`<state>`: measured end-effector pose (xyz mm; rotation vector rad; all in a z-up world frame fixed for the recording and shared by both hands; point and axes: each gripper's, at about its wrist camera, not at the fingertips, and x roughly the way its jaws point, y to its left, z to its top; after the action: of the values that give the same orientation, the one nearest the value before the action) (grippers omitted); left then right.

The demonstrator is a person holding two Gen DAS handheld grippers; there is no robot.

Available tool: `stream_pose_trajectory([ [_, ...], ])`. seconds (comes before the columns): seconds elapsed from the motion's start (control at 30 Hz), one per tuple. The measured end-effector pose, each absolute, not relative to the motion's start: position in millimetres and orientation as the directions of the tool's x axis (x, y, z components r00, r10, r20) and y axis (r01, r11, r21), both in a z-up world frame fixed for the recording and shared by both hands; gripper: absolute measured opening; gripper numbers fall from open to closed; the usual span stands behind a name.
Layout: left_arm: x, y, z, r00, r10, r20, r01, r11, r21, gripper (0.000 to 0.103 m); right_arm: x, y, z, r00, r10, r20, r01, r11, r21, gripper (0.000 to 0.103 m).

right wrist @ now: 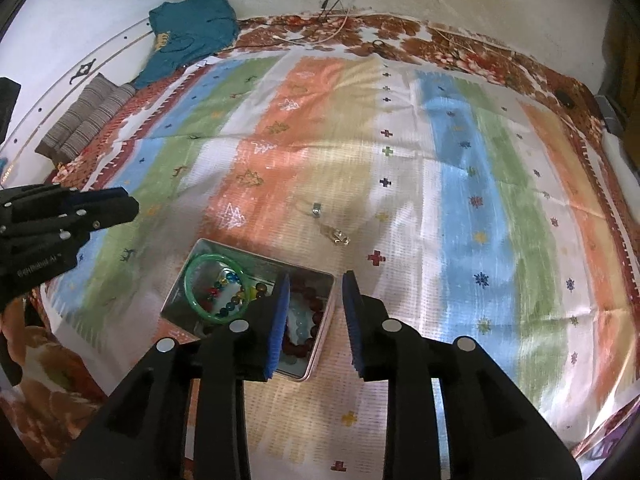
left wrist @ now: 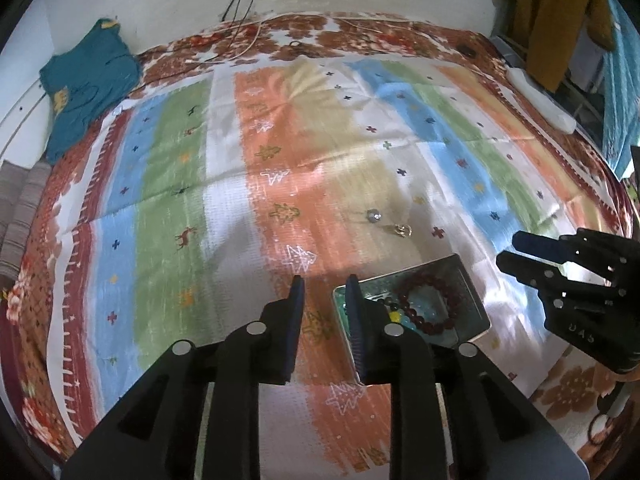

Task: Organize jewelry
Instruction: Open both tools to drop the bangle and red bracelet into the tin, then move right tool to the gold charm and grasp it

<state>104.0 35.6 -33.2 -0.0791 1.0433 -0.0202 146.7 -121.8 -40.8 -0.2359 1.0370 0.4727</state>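
We hold left gripper (left wrist: pixel 324 280) and right gripper (right wrist: pixel 316 276) above striped cloth (right wrist: pixel 460 200), both jaws parted, nothing between pads. Metal tin (right wrist: pixel 320 344) sits on cloth below us, holding green bangle (right wrist: pixel 192 268), dark red bead bracelet (left wrist: pixel 440 300), coloured beads. Silver ring (right wrist: pixel 316 210) and gold piece (right wrist: pixel 339 237) lie loose on cloth just beyond tin.

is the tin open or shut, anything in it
Open, no lid on the tin. Inside lie a green bangle, a dark red bead bracelet and coloured beads.
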Motion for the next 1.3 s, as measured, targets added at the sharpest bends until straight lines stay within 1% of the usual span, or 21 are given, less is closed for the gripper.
stream_pose_trajectory([
  [0.23,115.3,32.6,-37.4,0.494,-0.064,-0.867,-0.031,0.995,-0.091,0.032,155.8,-119.3,-45.6,0.414,0.243,-0.877,-0.473,0.881,0.021,0.041],
  [0.33,123.5,30.7,-40.2,0.486,-0.072,-0.871,-0.039,0.994,-0.104,0.033,158.9,-118.7,-47.6,0.413,0.235,-0.880,-0.468,0.883,0.017,0.042],
  [0.4,130.9,30.4,-42.4,0.481,-0.074,-0.873,-0.050,0.992,-0.112,0.036,161.4,-118.2,-49.3,0.411,0.227,-0.883,-0.464,0.886,0.012,0.044],
  [0.63,152.1,20.9,-48.9,0.463,-0.071,-0.884,-0.043,0.994,-0.102,0.038,175.4,-111.5,-59.0,0.395,0.205,-0.896,-0.456,0.890,0.003,0.044],
  [0.77,164.6,21.3,-53.7,0.444,-0.103,-0.890,-0.051,0.989,-0.140,0.039,182.1,-108.1,-64.7,0.383,0.195,-0.903,-0.455,0.891,-0.001,0.044],
  [0.97,179.5,20.5,-60.4,0.435,-0.071,-0.897,-0.053,0.993,-0.104,0.039,192.5,-105.4,-70.8,0.365,0.196,-0.910,-0.445,0.895,0.014,0.044],
  [1.3,206.5,22.0,-77.3,0.394,-0.085,-0.915,-0.059,0.991,-0.117,0.039,213.9,-105.0,-90.0,0.313,0.179,-0.933,-0.431,0.902,0.029,0.044],
])
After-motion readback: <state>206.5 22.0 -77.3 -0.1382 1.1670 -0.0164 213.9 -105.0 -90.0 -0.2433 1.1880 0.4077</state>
